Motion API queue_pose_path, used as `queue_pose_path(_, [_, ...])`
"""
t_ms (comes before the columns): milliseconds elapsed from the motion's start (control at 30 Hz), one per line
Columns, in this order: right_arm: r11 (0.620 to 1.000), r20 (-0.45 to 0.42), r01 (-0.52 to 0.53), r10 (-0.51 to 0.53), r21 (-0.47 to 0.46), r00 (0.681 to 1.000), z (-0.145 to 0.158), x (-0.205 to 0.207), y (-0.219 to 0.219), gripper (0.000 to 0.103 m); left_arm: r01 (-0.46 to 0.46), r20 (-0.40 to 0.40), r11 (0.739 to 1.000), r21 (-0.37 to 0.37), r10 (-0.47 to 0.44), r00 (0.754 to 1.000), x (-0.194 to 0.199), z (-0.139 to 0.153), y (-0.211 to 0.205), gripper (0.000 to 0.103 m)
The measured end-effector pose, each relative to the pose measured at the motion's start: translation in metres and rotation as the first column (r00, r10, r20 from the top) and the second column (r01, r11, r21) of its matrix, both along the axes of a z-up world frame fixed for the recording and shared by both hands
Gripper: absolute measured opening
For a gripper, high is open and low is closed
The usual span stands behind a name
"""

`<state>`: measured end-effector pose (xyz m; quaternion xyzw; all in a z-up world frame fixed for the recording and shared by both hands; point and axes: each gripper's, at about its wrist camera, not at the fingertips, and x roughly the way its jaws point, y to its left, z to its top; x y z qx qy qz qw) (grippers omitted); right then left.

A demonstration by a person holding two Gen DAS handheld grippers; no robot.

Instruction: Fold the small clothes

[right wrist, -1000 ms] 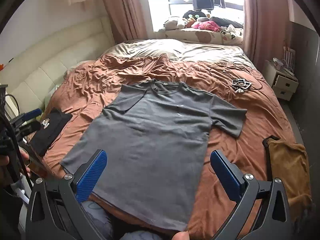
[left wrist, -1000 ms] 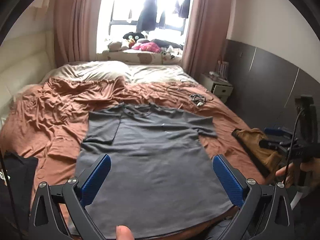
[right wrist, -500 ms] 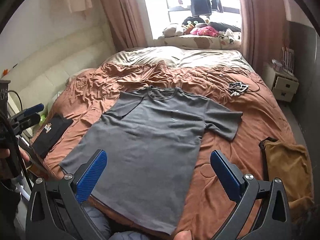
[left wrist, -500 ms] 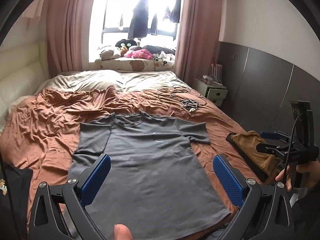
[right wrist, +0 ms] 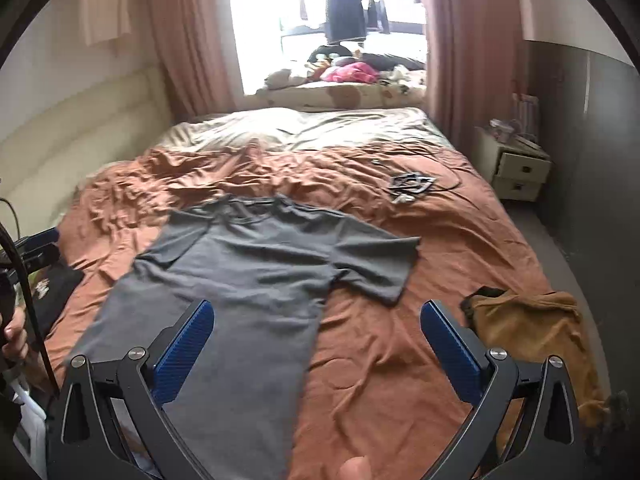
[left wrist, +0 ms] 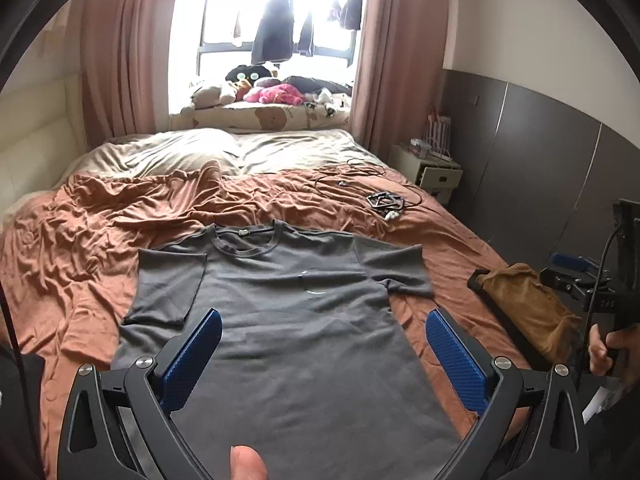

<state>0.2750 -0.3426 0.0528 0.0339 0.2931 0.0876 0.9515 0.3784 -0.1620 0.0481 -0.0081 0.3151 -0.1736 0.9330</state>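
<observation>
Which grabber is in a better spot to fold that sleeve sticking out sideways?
Probably the right gripper. It is open, and the grey T-shirt has its spread sleeve just ahead of it; the left gripper sits over the shirt's middle.

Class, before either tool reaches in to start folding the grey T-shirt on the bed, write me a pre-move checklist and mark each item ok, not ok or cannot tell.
1. Left tool open, holding nothing: ok.
2. Right tool open, holding nothing: ok.
3. Grey T-shirt lies spread on the brown sheet, collar away from the tools: ok.
4. Both sleeves flat: not ok. The left sleeve is already turned in over the body; the right sleeve sticks out sideways.
5. Nothing lying on the shirt: ok. The cables and the tan garment lie apart from it.
6. Bottom hem flat: cannot tell, the tools hide it.
</observation>
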Motion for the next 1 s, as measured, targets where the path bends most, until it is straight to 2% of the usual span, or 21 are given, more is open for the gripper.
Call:
queue_pose_path(167, [0.999, -0.026, 0.047, -0.046, 0.009, 0.999, -0.003, 0.032, -0.001, 0.103, 0.018, -0.041, 1.000, -0.016, -0.019, 0.999, 0.034, -0.010, -0.006, 0.103])
queue_pose_path(300, [0.994, -0.058, 0.075, -0.071, 0.075, 0.996, -0.009, 0.059, -0.015, 0.103, 0.053, -0.045, 0.998, -0.015, -0.054, 0.998, 0.061, -0.018, -0.016, 0.103])
queue_pose_path(467, [0.971, -0.110, 0.099, -0.077, 0.218, 0.991, -0.026, 0.092, -0.044, 0.103, 0.073, -0.100, 0.996, -0.048, -0.078, 0.992, 0.104, -0.036, -0.028, 0.101])
queue_pose_path(533, [0.958, -0.133, 0.113, -0.080, 0.262, 0.988, -0.036, 0.108, -0.055, 0.103, 0.083, -0.121, 0.994, -0.065, -0.091, 0.988, 0.121, -0.043, -0.033, 0.096])
queue_pose_path(600, [0.951, -0.156, 0.130, -0.089, 0.279, 0.984, -0.046, 0.121, -0.064, 0.098, 0.093, -0.142, 0.993, -0.073, -0.103, 0.985, 0.135, -0.050, -0.038, 0.089])
queue_pose_path(667, [0.940, -0.180, 0.148, -0.095, 0.308, 0.979, -0.058, 0.136, -0.075, 0.089, 0.103, -0.168, 0.992, -0.079, -0.115, 0.979, 0.152, -0.062, -0.047, 0.083])
queue_pose_path(900, [0.916, -0.250, 0.177, -0.088, 0.360, 0.964, -0.100, 0.197, -0.096, 0.073, 0.145, -0.249, 0.986, -0.081, -0.161, 0.955, 0.200, -0.110, -0.075, 0.060])
queue_pose_path(1000, [0.903, -0.271, 0.190, -0.086, 0.385, 0.959, -0.117, 0.217, -0.102, 0.066, 0.170, -0.259, 0.983, -0.071, -0.182, 0.949, 0.213, -0.127, -0.087, 0.055])
